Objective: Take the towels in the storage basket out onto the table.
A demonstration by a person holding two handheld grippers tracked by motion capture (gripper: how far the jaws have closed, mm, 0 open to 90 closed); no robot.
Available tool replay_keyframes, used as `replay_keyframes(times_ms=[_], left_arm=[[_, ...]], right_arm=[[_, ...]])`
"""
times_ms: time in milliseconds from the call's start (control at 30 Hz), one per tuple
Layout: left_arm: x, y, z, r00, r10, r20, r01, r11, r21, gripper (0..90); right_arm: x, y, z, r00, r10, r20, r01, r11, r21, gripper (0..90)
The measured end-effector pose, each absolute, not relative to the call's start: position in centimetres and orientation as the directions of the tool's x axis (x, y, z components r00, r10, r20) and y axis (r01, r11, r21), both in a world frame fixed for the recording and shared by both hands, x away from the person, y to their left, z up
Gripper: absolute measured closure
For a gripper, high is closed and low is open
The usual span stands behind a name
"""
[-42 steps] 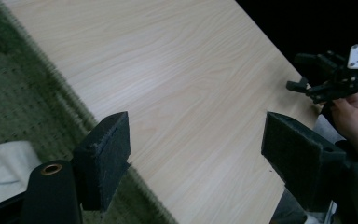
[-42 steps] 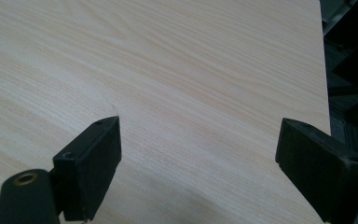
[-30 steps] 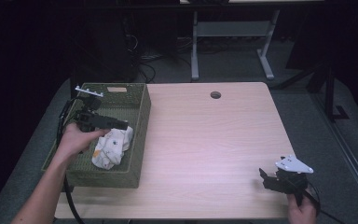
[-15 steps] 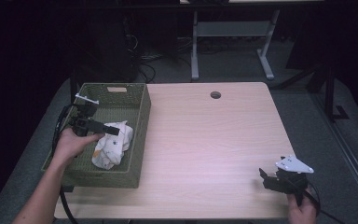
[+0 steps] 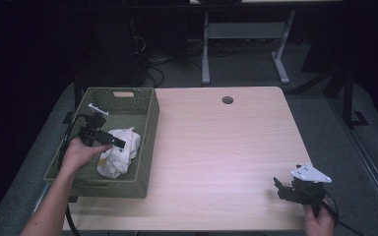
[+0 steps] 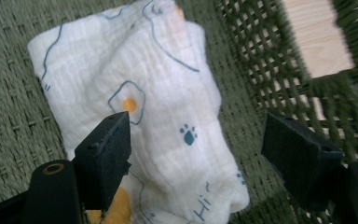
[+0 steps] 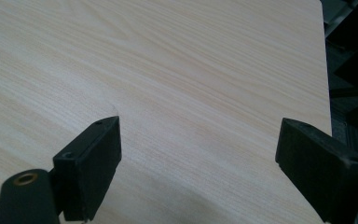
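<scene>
Left gripper: inside the green woven basket at the left side of the table, held by the left hand, pointing right and down over the cloth; jaws spread wide, nothing pinched.
Left gripper, own view: two black jaws apart, one over the middle of the cloth, the other over the basket floor near the side wall; cannot tell whether either pad touches the fabric.
Cloth: white, crumpled, lying on the basket floor in the middle-to-near part, against the right wall.
Cloth, close up: folded white muslin, printed with fried eggs, blue paw marks and blue lines; one yellow patch at the near edge beside the jaw.
Basket: olive weave under the cloth; open lattice wall at the right of the left gripper view, pale wood visible through it.
Right gripper: near right corner of the table, held by the right hand, grey three-cornered plate on top, pointing left; well apart from the basket.
Right gripper, own view: jaws released and wide, nothing between them, bare wood beyond.
Table: light wood, round cable hole at the far edge; basket on its left part.
Table: plain grain, right edge in sight.
</scene>
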State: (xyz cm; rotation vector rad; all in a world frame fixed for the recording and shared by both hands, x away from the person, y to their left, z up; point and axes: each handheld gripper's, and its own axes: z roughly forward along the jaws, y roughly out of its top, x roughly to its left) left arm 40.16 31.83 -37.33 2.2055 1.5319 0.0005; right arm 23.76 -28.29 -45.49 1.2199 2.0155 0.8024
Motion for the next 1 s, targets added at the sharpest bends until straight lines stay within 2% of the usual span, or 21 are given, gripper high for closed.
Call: replay_keyframes(times_ms=[400, 1000], left_arm=[[40.9, 30.9, -39.6, 0.37, 0.913, -0.171, 0.913, -0.323, 0.25, 26.0], [41.2, 30.4, -42.0, 0.367, 0.923, -0.117, 0.927, -0.352, 0.131, 32.1]], right_arm=[[23.8, -28.3, -45.5, -0.365, 0.907, -0.209, 0.516, 0.384, 0.766, 13.9], [23.7, -28.4, -45.4, -0.363, 0.908, -0.208, 0.516, 0.382, 0.767, 13.9]])
